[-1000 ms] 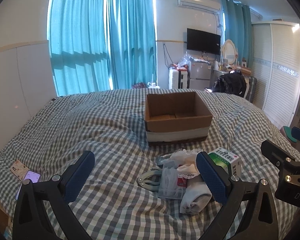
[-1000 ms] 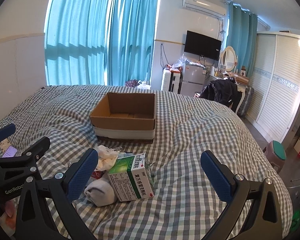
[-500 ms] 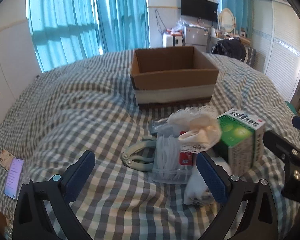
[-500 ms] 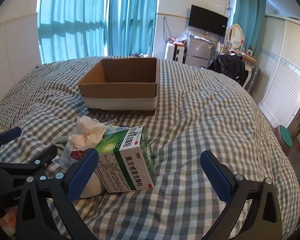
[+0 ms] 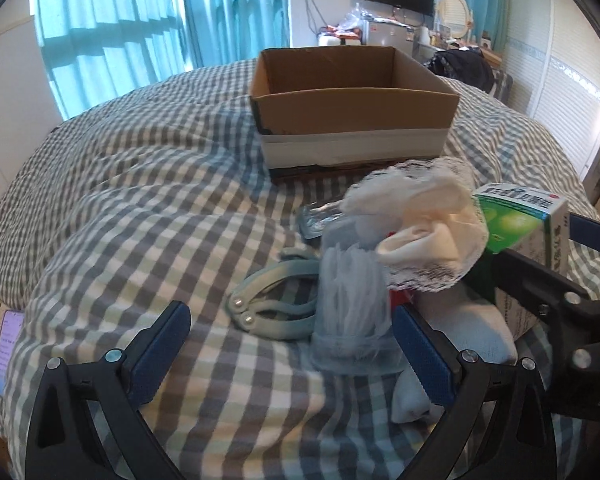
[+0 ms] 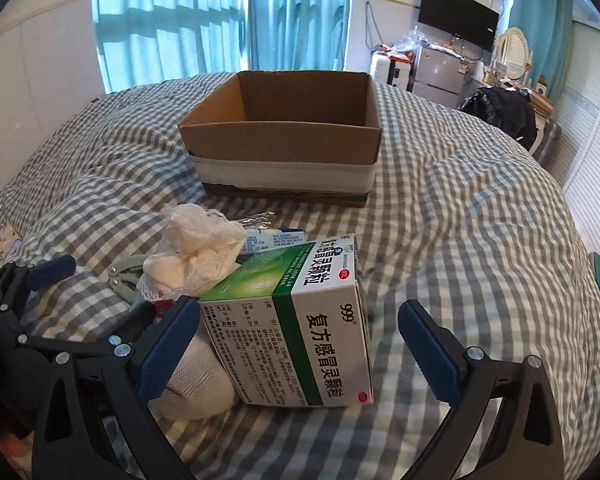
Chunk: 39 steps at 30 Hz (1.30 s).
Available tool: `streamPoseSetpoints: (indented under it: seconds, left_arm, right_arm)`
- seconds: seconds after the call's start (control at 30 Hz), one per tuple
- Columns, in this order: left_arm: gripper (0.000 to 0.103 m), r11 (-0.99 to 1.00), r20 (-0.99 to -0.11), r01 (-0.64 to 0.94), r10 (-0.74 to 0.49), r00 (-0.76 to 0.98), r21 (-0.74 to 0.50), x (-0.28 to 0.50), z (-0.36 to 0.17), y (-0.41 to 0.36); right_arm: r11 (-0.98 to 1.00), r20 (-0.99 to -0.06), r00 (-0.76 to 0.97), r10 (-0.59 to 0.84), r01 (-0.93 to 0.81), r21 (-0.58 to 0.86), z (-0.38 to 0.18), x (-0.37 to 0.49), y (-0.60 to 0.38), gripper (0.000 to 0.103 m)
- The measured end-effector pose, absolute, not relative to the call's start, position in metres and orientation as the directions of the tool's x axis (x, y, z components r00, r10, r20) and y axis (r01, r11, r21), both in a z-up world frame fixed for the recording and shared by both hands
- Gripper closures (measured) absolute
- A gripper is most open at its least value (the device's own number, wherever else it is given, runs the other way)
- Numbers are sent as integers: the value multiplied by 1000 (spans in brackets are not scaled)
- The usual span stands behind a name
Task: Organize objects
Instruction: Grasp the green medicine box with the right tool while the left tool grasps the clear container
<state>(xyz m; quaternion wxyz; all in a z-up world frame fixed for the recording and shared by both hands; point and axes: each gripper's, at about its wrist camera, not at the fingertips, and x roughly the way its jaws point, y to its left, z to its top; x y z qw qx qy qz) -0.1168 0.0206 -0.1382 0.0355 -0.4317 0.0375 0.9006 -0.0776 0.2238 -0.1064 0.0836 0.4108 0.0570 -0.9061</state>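
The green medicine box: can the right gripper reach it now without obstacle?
Probably yes. The right gripper is open, the medicine box sits between its fingers, and only the white sock crowds the left finger.

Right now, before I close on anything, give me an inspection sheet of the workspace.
Surface: bed with checked quilt, rumpled.
Job's things: open cardboard box, nothing seen inside; medicine box; white gauze wad; white sock; pale green clips; clear plastic bag, all piled before the box.
Clutter: phone at the bed's left edge.
Grippers: left gripper open over the clips; right gripper open around the medicine box.
Cables: wall cord far behind.
Surroundings: teal curtains, TV, wardrobe.
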Motion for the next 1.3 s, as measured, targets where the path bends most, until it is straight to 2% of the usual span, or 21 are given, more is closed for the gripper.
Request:
streamPoseSetpoints:
  seconds: [0.5,0.6,0.67,0.7,0.73,0.77,0.9,1.3]
  left_arm:
    - [0,-986,-844,-153,136,-520,-65,-150,-161,38]
    - [12,-979,-844,-184,170,-508,-87,-147,-163,40]
    - [34,-966,-843,-218,231,-486,-139,-145,-164,40]
    - [40,-961,-841,-228,251,-480,-156,-144,-163,41]
    - [40,-960,-840,-231,253,-481,-157,-143,-164,43]
    - [40,-961,-839,-230,250,-484,-154,-141,-163,42]
    - [40,-966,-835,-209,240,-495,-154,-133,-157,37]
    - [40,-989,-810,-126,136,-571,-77,-108,-116,16]
  right_arm:
    - [-980,-771,-621,-142,197,22,-107,-80,235,5]
    - [-979,-780,-608,-149,199,32,-111,-85,231,5]
    - [-981,-785,-604,-135,195,18,-115,-88,229,6]
    - [-981,-790,-599,-130,192,16,-117,-90,229,11]
    - [-983,-793,-597,-120,186,8,-118,-91,229,16]
    - [-984,-790,-604,-110,179,0,-117,-90,231,17]
    - [-986,-770,-624,-136,163,42,-110,-82,240,17]
    - [-989,-720,-687,-98,150,-9,-77,-47,243,18]
